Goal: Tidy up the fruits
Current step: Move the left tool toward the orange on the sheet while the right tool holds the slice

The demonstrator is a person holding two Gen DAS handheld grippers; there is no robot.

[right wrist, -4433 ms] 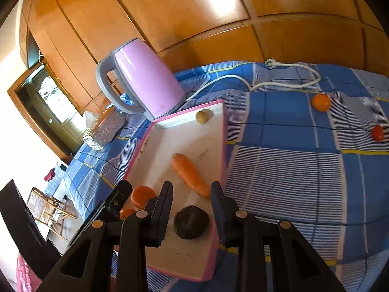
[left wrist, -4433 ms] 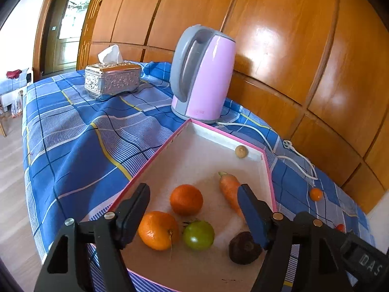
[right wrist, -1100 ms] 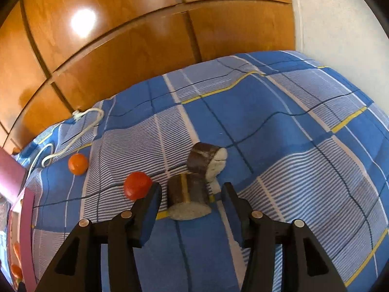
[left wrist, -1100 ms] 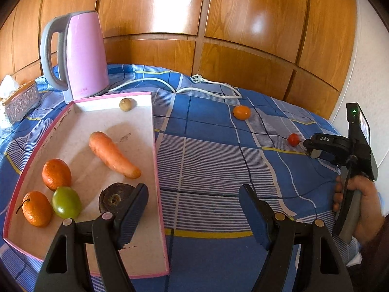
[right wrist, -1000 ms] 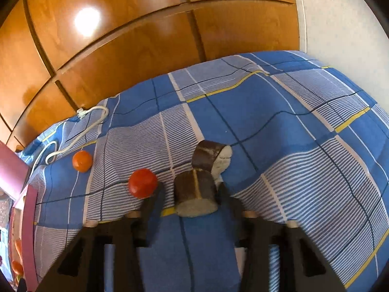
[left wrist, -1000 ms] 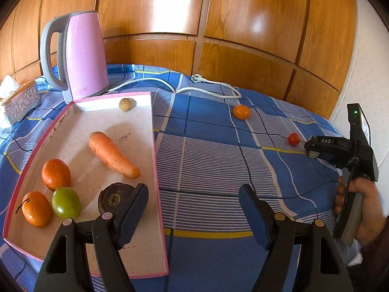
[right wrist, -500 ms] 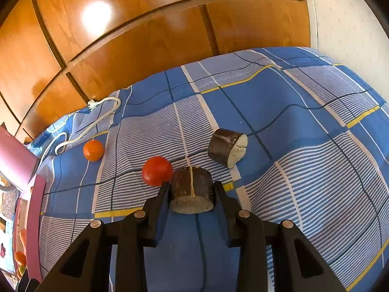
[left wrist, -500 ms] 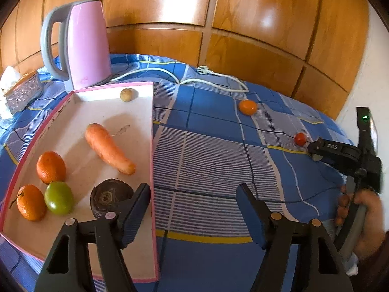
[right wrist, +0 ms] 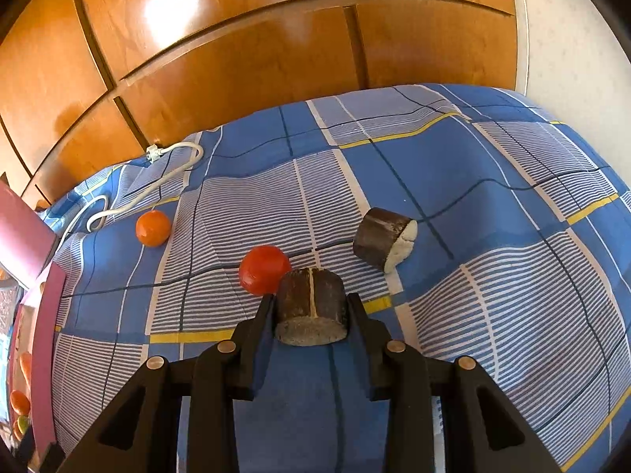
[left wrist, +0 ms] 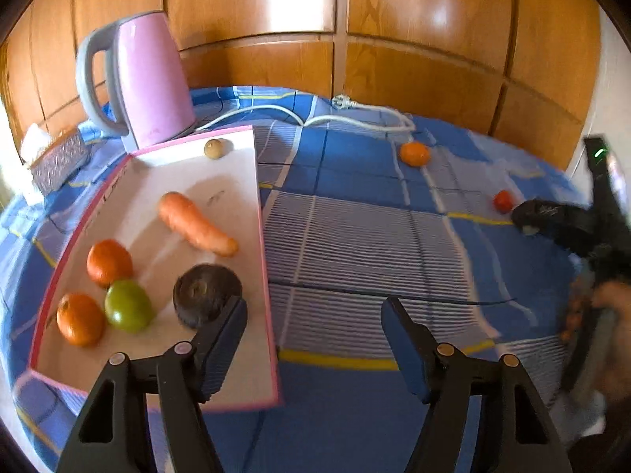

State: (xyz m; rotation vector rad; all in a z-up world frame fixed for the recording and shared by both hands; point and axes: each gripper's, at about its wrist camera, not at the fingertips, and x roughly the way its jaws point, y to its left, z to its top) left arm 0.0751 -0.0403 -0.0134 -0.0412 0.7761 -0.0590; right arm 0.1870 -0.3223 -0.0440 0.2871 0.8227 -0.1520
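A pink-rimmed white tray (left wrist: 236,181) holds a carrot (left wrist: 195,222), two oranges (left wrist: 109,262), a green fruit (left wrist: 128,305), a dark round fruit (left wrist: 207,293) and a small brown one (left wrist: 214,148). My left gripper (left wrist: 311,311) hovers open over the tray's right edge, with nothing between its fingers. My right gripper (right wrist: 310,299) is shut on a dark brown cut piece (right wrist: 311,307). A red tomato (right wrist: 263,269) lies just behind it, a second brown piece (right wrist: 384,242) to the right, and a small orange (right wrist: 153,228) further left.
A pink kettle (left wrist: 154,82) stands behind the tray, its white cord (left wrist: 355,116) trailing along the wood-panelled wall. A silver tissue box (left wrist: 59,157) sits far left. In the left wrist view a hand (left wrist: 607,307) holds the right gripper (left wrist: 552,220) at the right.
The right jaws, which stood open around the brown piece, have closed on it, and it now sits apart from the other piece. The left jaws have narrowed slightly.
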